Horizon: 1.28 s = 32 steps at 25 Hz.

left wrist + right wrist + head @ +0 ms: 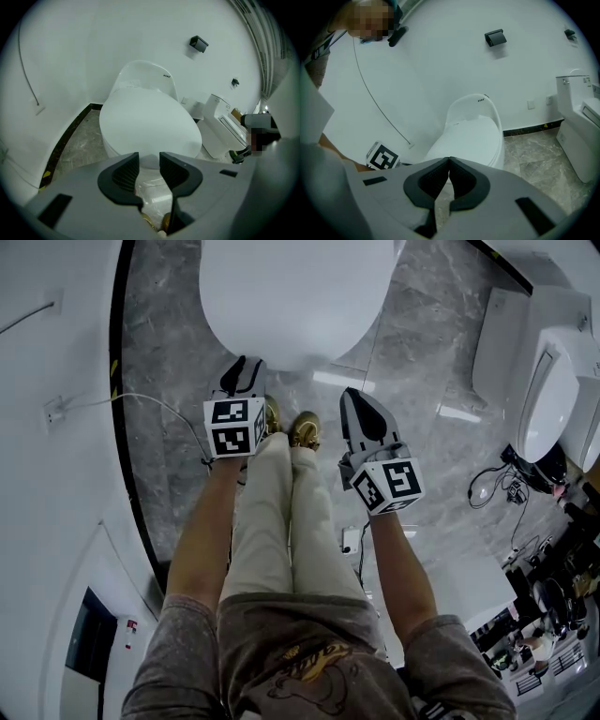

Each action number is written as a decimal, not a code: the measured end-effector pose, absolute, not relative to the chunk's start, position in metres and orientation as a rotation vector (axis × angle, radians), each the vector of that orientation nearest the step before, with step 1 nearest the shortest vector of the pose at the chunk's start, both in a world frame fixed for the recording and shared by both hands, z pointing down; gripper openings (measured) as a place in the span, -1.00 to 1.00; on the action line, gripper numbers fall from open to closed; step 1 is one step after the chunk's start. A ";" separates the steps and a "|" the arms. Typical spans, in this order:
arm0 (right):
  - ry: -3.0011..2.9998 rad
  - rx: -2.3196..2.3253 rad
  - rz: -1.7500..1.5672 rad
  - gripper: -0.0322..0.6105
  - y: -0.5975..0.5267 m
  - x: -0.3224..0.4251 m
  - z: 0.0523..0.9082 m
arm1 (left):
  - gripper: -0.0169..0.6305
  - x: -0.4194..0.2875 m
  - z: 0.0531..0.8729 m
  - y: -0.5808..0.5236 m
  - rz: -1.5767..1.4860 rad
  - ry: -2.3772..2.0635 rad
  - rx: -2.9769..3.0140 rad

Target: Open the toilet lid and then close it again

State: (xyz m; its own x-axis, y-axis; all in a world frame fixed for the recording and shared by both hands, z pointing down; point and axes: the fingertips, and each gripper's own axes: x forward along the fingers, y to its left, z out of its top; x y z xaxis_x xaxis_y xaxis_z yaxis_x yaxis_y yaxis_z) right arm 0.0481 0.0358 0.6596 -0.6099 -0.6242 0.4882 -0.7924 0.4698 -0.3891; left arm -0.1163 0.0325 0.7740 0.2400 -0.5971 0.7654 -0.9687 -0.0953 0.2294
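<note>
The toilet lid (pixel 295 296) lies closed at the top centre of the head view, above the grey marble floor (pixel 169 362). The left claw (pixel 149 157) hangs just below the lid's front edge, spread, with nothing between its jaws. The right claw (pixel 449 161), to the lower right of the lid, is pressed together and empty. A second toilet (pixel 548 399) stands at the right edge.

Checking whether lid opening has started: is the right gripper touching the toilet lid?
Apart. The head view shows a strip of floor between the right gripper and the toilet lid.
</note>
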 end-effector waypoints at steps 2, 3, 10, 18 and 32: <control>-2.452 1.204 0.855 -0.82 0.034 0.048 0.647 | -0.52 -0.115 0.759 0.031 0.637 -1.446 1.794; -2.458 1.202 0.847 -0.82 0.033 0.048 0.639 | -0.52 -0.114 0.748 0.029 0.628 -1.449 1.800; -2.507 1.210 0.794 -0.82 0.028 0.046 0.554 | -0.52 -0.106 0.632 0.012 0.539 -1.473 1.863; -2.596 1.242 0.738 -0.82 0.033 0.054 0.419 | -0.52 -0.090 0.454 0.003 0.433 -1.482 2.017; -2.746 1.295 0.470 -0.82 0.074 0.093 0.236 | -0.63 -0.067 0.227 0.065 0.226 -1.455 2.360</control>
State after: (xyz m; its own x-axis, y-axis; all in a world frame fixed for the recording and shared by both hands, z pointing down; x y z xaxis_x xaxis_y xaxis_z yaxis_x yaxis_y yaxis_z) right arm 0.0925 0.0739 0.2357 -0.6427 -0.7418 0.1912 -0.7632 0.5985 -0.2436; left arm -0.0667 0.0653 0.2275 0.4576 -0.8306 0.3175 -0.8877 -0.4062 0.2166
